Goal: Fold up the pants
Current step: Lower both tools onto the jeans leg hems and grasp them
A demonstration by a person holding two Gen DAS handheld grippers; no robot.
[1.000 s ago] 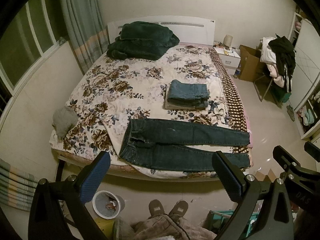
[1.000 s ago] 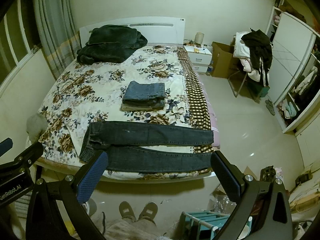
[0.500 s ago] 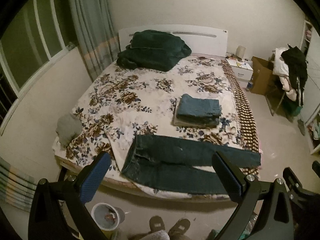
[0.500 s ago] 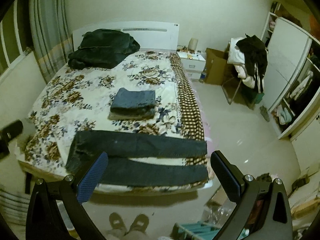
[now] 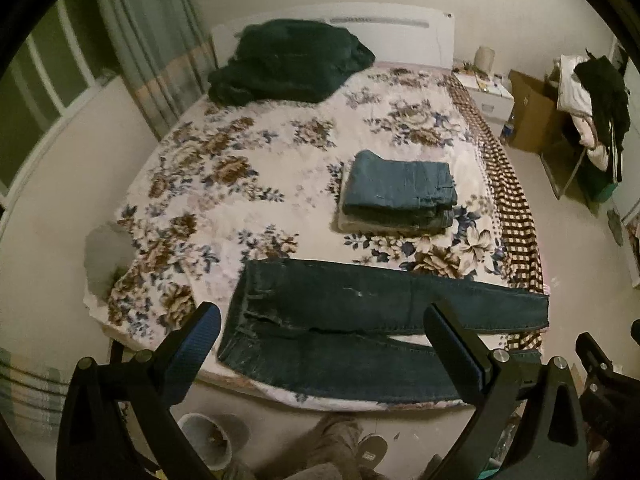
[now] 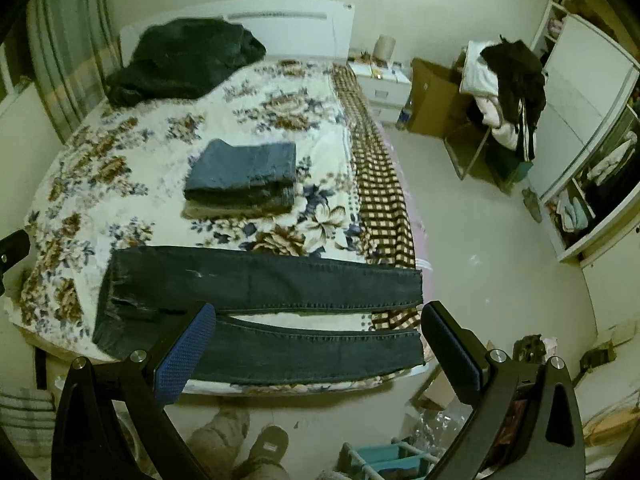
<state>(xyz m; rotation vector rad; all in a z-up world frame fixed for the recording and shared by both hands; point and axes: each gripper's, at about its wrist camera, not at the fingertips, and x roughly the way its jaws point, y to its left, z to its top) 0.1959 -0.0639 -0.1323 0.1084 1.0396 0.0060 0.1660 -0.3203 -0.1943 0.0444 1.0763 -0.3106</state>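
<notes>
- A pair of dark jeans [image 5: 360, 320] lay flat across the near edge of the bed [image 5: 224, 184], waistband toward the window side, both legs stretched toward the room side and parted by a narrow strip of blanket.
- In the right wrist view the same dark jeans [image 6: 260, 280] ran left to right, the hems ending just past the checked border [image 6: 380, 184] of the floral blanket.
- The left gripper [image 5: 320, 344] hung in the air above the bed's near edge, jaws wide apart and holding nothing; its blue-padded finger [image 5: 196, 340] sat over the waistband end in the picture.
- The right gripper [image 6: 316, 344] was likewise raised clear of the cloth, jaws spread wide and empty, framing the nearer leg.
- Neither gripper touched the jeans.
- A stack of folded pants [image 5: 400, 196] rested farther up the bed, well apart from the spread pair, a blue pair on top.
- A dark green heap of bedding [image 5: 288, 64] lay at the white headboard [image 5: 400, 24].
- A bin [image 5: 212, 440] stood on the floor below the bed's near edge, beside the person's slippered feet [image 6: 264, 448].
- To the right of the bed were a white nightstand [image 6: 384, 84], a cardboard box [image 6: 436, 96] and a chair piled with clothes [image 6: 508, 88].
</notes>
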